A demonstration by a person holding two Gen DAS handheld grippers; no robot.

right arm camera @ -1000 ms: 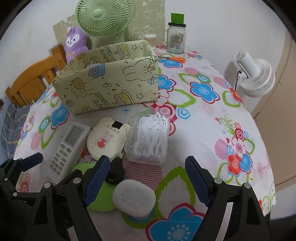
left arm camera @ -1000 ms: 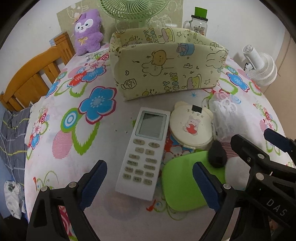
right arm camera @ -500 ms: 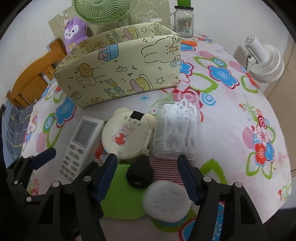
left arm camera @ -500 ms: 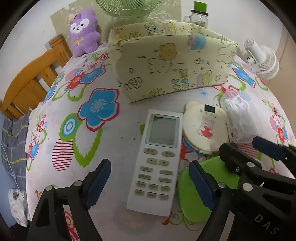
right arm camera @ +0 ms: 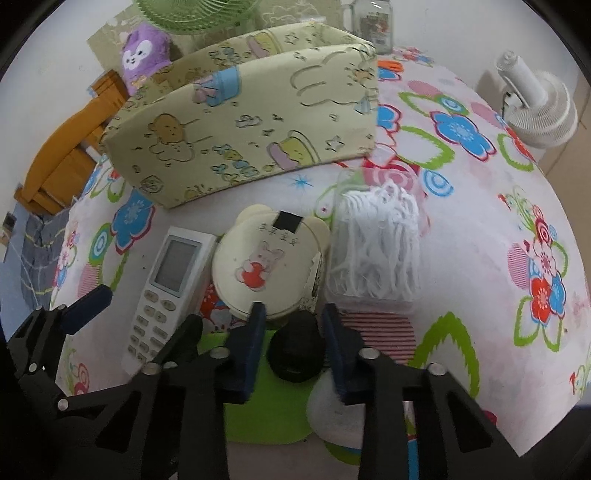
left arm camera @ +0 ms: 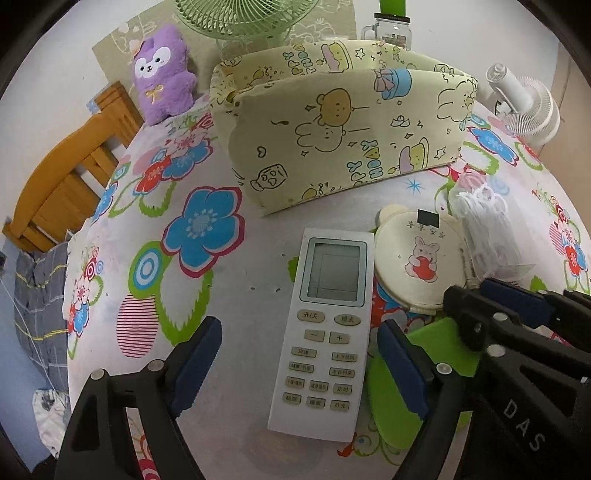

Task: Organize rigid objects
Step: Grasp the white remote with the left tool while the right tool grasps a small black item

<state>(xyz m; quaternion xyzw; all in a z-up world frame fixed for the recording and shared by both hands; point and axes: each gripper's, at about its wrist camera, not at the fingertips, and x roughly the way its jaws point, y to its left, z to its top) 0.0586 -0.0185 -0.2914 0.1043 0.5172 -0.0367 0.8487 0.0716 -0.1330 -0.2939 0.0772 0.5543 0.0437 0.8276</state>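
My right gripper (right arm camera: 293,326) is closing on a small black round object (right arm camera: 295,350), and its blue pads touch both of its sides. That object rests on a flat green case (right arm camera: 258,406), beside a white oval case (right arm camera: 325,410). My left gripper (left arm camera: 295,332) is open and straddles the lower half of a white remote (left arm camera: 328,325) without touching it. A cream round case with a rabbit picture (left arm camera: 417,258) lies right of the remote. A clear box of white floss picks (right arm camera: 376,251) sits beyond the black object.
A yellow fabric storage box (left arm camera: 340,140) stands open-topped behind the items on the flowered tablecloth (left arm camera: 199,229). Behind it are a purple plush (left arm camera: 162,85), a green fan (left arm camera: 243,18) and a glass jar (left arm camera: 391,26). A white fan (right arm camera: 539,107) stands off the right edge, a wooden chair (left arm camera: 66,177) at the left.
The right gripper's jaws have narrowed from wide apart to the sides of the black object, and it has sunk closer. The left gripper has come nearer the remote, its jaws slightly narrower.
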